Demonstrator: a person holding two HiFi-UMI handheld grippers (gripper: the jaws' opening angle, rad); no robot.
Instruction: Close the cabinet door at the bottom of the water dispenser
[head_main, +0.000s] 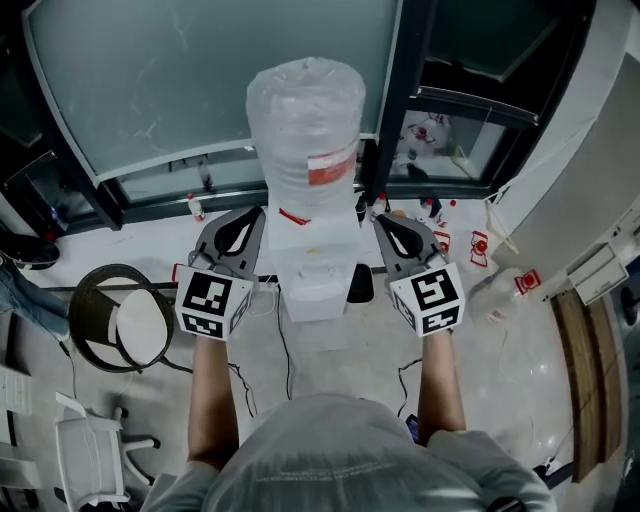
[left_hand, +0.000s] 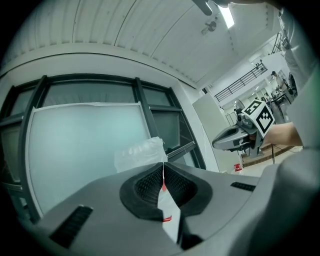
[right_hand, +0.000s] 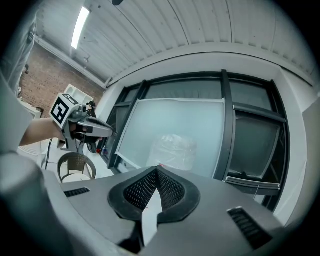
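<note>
L gripper (head_main: 243, 225) out front on straight forearm, fingers (left_hand: 147, 186) shut tip to tip, empty, just left of water dispenser (head_main: 315, 275) w/ bottle (head_main: 305, 125) on top, R gripper (head_main: 392, 228) mirrored just right, fingers (right_hand: 172, 192) shut, empty, cabinet door hidden from above

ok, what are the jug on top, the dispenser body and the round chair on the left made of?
Jug: translucent plastic under a crinkly clear film wrap, going by the wrinkles and glints.
Dispenser body: smooth, matte white, probably moulded plastic.
Chair: the dark woven rim looks like wicker or rattan, though it could be synthetic.
</note>
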